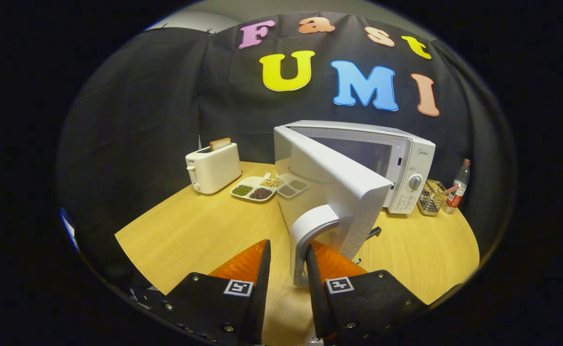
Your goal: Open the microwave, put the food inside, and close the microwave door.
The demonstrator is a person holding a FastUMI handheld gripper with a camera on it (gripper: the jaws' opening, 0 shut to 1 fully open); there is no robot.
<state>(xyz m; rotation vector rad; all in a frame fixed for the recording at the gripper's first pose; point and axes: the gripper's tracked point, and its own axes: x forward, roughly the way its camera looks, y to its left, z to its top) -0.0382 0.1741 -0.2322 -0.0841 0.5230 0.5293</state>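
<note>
— When reading from the left, what comes first?

— A white toaster (213, 168) on the wooden table (190, 230), with a slice of bread (220, 143) sticking out of the top. Just to the right of it, a divided dish of beans and grains (255, 187), lying flat on the table, outside the microwave (406, 158) and close to its left side.

— And the microwave itself?

— Stands at the back of the table, right of the dish. Door (339, 187) swung wide open, toward the camera. Inside not clear enough to tell the contents.

— Where is the gripper (288, 247)?

— Low in front, at the door's handle (310, 226). Fingers apart, with the handle's lower end between them. Right finger (329, 264) seems to touch it; left finger (245, 264) separated from it by a strip of bare table. Not clamped, then.

— Anything further right?

— A wire basket (431, 198) beside the microwave, then a plastic bottle (458, 187) with a red label, upright.
</note>
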